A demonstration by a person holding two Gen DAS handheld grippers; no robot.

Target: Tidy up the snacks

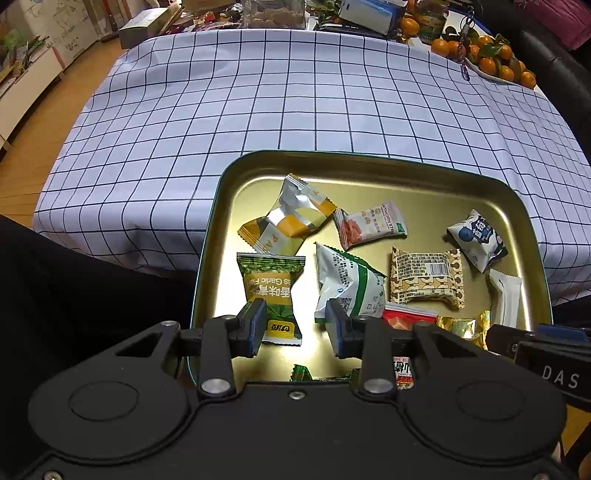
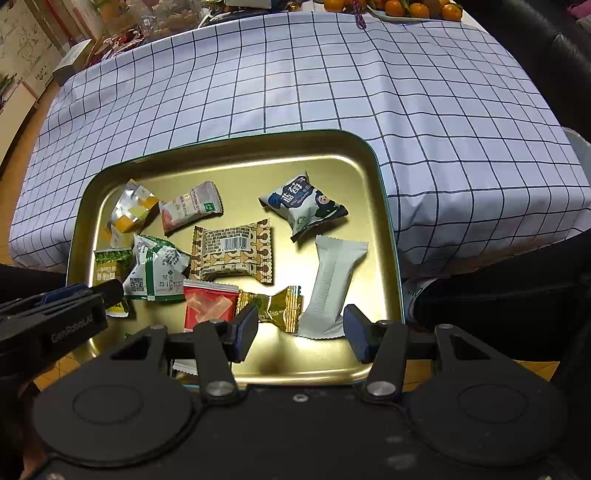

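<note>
A gold metal tray point(image 1: 424, 192) point(image 2: 229, 155) holds several wrapped snacks. My left gripper point(image 1: 295, 328) is open and empty above the tray's near left part, its left finger over a green garlic-pea packet point(image 1: 271, 284) point(image 2: 110, 264), with a white-green packet point(image 1: 345, 280) point(image 2: 155, 266) by its right finger. My right gripper point(image 2: 301, 334) is open and empty above the tray's near edge, with a plain white packet point(image 2: 328, 288) point(image 1: 504, 295) and a gold candy point(image 2: 273, 308) between its fingers. A blue-white packet point(image 2: 303, 205) point(image 1: 476, 236) lies far right.
The tray sits at the near edge of a blue-checked white tablecloth point(image 1: 295, 96) point(image 2: 443, 110). A plate of oranges point(image 1: 495, 62) point(image 2: 406, 7) and boxes and bags point(image 1: 277, 14) crowd the far edge. Wood floor point(image 1: 40, 122) lies to the left.
</note>
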